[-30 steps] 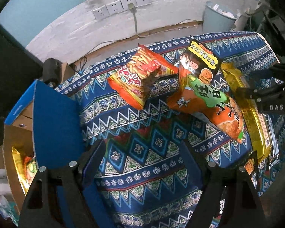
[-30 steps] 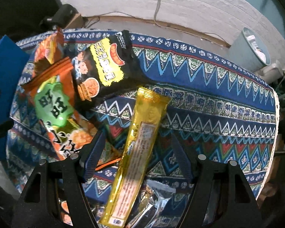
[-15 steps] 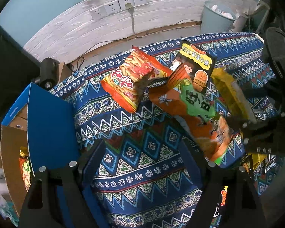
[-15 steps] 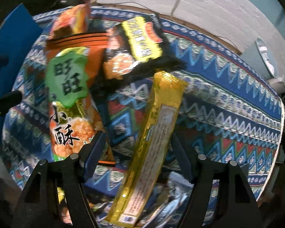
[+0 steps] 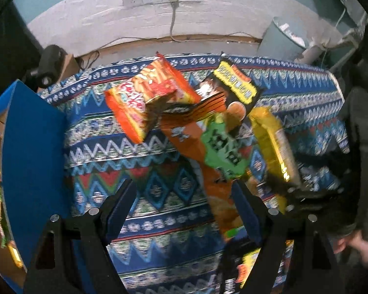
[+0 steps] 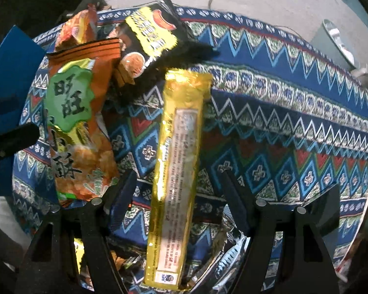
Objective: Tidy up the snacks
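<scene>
Shifted since a second ago: orange snack bag [image 5: 216, 161] now reaches lower centre, against the spread, empty left claw [image 5: 184, 196]; red bag [image 5: 144, 98] upper centre; blue box [image 5: 34, 147] left. Right wrist view: right claw [image 6: 176, 188] spread astride the long yellow packet [image 6: 179, 161], pads clear; patterned surface [image 6: 294, 134] beneath.

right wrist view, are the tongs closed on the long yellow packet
No, the right tongs stand open, with the long yellow packet lying between them untouched.

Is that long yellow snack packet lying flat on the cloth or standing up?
Lying flat. The long yellow packet rests lengthwise on the patterned cloth, label side up, between the right gripper fingers, apparently untouched.
</scene>
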Available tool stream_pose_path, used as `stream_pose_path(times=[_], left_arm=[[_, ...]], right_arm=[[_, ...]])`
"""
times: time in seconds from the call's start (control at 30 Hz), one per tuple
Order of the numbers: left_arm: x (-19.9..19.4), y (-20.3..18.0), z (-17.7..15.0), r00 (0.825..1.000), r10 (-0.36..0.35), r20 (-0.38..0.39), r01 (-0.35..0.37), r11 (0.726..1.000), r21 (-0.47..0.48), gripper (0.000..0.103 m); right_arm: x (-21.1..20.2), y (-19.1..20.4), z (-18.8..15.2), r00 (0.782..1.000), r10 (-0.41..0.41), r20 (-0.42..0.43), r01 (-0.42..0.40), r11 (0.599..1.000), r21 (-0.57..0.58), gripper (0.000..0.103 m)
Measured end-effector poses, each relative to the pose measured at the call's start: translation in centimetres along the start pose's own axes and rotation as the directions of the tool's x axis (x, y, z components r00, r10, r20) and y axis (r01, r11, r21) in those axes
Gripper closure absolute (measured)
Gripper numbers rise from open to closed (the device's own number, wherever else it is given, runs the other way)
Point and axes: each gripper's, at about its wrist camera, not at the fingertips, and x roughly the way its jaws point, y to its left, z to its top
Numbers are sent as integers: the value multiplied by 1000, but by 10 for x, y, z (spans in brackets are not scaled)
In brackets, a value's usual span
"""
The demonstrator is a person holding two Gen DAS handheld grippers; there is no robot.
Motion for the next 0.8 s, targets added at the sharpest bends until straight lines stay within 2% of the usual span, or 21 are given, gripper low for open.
stream_pose_path(times=[0.13,0.17,0.2,0.4,0.57,0.77,0.8], left_arm=[[7,-11,6,1000,-5,-7,5,1000,-5,22],[9,-13,7,1000,-2,-10,2,1000,-3,22],[13,-16,9,1000,1,-17,-1,1000,-2,22],[32,-22,16,998,1,-57,-3,1000,-24,21],[47,-31,24,997,24,-75,-25,1000,-11,21],[69,-37,21,993,39,-112,-38,999,13,21],[70,-36,19,993,40,-111,-39,999,12,21]], right_arm=[[5,-3,-5,1000,-3,7,3,1000,-15,57],[4,-5,-6,1000,7,13,-7,1000,-17,69],[4,-2,-9,1000,6,16,-6,1000,-10,71],[-4,-20,-12,999,-33,35,33,999,18,75],[-6,-32,-17,999,-17,50,17,1000,16,75],[-4,-42,-21,998,-4,57,2,1000,27,69],[-2,-36,-13,998,-6,56,5,1000,28,69]])
